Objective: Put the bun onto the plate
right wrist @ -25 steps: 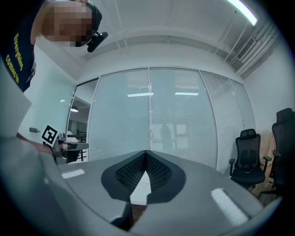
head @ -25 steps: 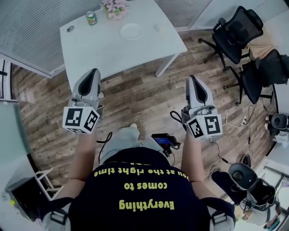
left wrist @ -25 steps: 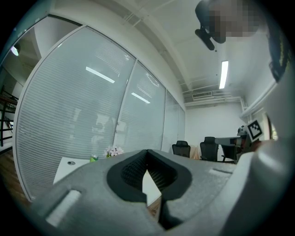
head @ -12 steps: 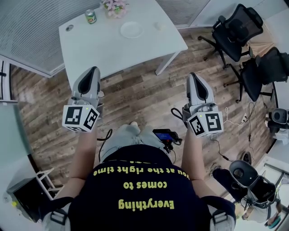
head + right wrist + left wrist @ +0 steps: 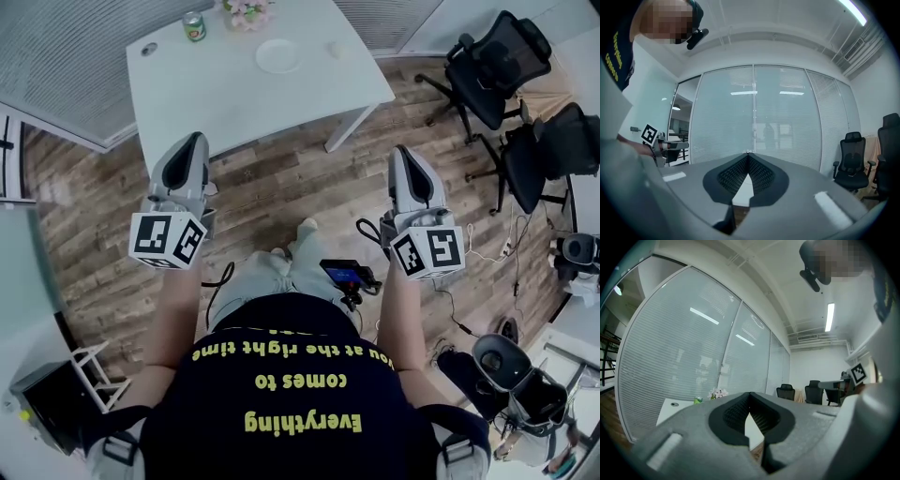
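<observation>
Wood-plank flooring (image 5: 281,187) fills the head view, and one white rectangular table (image 5: 234,103) is seen at the top of it. Four things are counted on that tabletop: one green drinks can (image 5: 194,26), one bunch of pale pink flowers (image 5: 247,11), one round white plate (image 5: 278,56) and one small pale bun (image 5: 335,49). The bun is seen lying on the bare table near the plate's right side, apart from it, and the plate itself is seen bare. The can and the flowers are placed along the far edge, left of the plate.

Two grippers are held out level, well short of the table and over the floor. The grey left gripper (image 5: 192,142) is shown in its own view with its ribbed black pads (image 5: 761,416) brought together at the tips, nothing caught between them. The grey right gripper (image 5: 403,153) is likewise seen with its jaws pressed together and empty. One black-and-white marker cube is carried on each: the left cube (image 5: 167,239) and the right cube (image 5: 428,251).

Black office chairs (image 5: 492,66) are parked at the right, at least two being made out. One dark shirt with yellow lettering (image 5: 291,394) is seen at the bottom.
</observation>
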`<state>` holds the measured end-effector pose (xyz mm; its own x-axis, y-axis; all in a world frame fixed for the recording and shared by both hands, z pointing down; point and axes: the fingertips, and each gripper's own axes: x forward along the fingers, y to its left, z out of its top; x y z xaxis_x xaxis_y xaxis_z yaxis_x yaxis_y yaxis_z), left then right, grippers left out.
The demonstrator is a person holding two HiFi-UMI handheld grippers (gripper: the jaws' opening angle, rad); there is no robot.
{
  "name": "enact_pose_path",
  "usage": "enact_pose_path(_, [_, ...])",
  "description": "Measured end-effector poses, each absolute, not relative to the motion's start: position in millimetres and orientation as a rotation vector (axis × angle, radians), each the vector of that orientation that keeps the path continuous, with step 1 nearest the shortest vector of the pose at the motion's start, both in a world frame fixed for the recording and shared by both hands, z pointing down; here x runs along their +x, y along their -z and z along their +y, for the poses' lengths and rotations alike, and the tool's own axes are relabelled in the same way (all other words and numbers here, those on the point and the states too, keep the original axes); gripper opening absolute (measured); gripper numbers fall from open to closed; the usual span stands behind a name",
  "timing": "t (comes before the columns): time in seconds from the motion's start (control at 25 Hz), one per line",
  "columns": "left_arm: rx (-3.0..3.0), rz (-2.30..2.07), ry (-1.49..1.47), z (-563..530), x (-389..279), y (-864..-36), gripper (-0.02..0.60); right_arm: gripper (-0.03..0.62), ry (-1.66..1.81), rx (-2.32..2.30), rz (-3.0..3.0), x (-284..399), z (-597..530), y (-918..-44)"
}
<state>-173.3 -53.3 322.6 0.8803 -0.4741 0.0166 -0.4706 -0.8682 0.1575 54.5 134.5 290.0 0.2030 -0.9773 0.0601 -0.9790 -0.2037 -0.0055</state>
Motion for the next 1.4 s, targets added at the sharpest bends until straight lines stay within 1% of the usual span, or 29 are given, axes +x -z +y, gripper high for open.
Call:
enact_pose_path(0.56, [2.879, -0.812, 0.014, -76, -155, -327, 0.002, 0.006, -0.093, 2.358, -2.035, 86, 96, -303])
enact_pose_path(1.4, [2.836, -0.943, 0.020, -145, -54, -321, 0.002, 0.006, -0.092, 2.225, -2.172, 195, -5, -296])
